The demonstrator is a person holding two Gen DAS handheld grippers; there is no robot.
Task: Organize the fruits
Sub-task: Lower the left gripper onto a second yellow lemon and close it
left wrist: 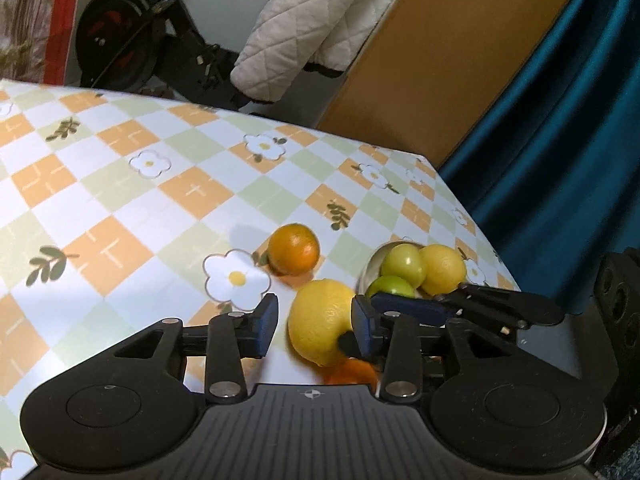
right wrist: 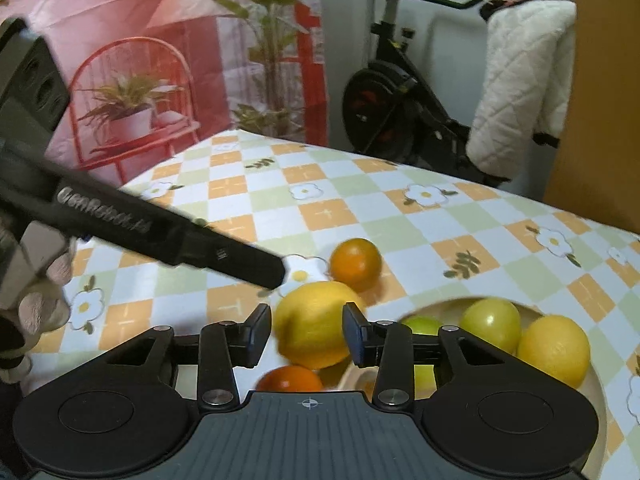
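**Big lemon between the jaws, bowl to its right**

We read the scene from the left. On the checked bench a lone orange sits furthest out. Nearer to us lies the big lemon, the fruit we judge to be in hand for sorting; a second orange shows just below it, partly hidden by the tool body.

Our left hand-held gripper has its jaws spread, with the lemon lying in the gap. Its right pad looks to touch the lemon's side, while the left pad stands clear of it, so we would not call this a grip. From the right wrist view this tool reaches in as a dark bar whose tip ends just beside the lemon's upper left.

Our right hand-held gripper is also spread, and the lemon lies straight ahead between its fingers, its long axis running roughly across the jaws. Whether either pad presses on the peel we cannot tell; the view is blurred there. Both tools are close to it, so neither is clearly nearer.

To the right sits the bowl, just beside the lemon. It holds two green fruits and a smaller lemon. The coming move, as we judge it, turns on carrying the big lemon rightward into that bowl.
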